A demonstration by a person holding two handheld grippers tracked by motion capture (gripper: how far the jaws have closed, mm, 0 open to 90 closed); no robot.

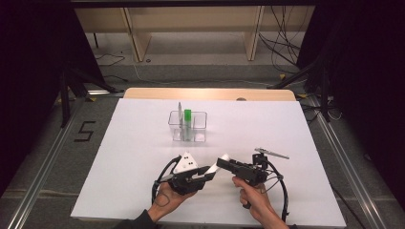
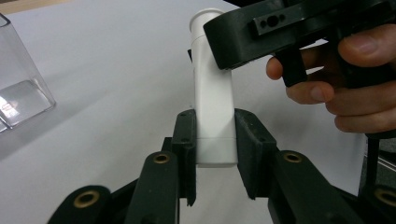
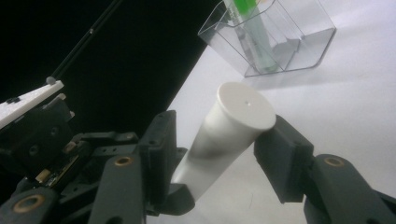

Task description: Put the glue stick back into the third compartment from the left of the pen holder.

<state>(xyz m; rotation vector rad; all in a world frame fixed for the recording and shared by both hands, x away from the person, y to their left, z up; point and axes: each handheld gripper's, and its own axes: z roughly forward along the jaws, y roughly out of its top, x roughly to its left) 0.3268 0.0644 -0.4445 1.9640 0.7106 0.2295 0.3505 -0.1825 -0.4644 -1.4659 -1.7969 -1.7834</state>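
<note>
Left gripper [image 2: 212, 154] fingers clamp white tube [image 2: 214, 116]; right gripper [image 3: 212, 154] fingers straddle its cap, one pad touching. Next: grip cap and twist.

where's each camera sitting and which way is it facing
High view: above the person's side of the table, facing forward and down; both hands and forearms enter at the bottom, left gripper and right gripper meeting on the white tube.
Left gripper view: rides the left gripper, looking along its fingers clamped on the tube's flat end; the other hand shows.
Right gripper view: rides the right gripper, looking along its fingers at the tube's cap.
Shared: all three show the tube and clear organiser.
</note>
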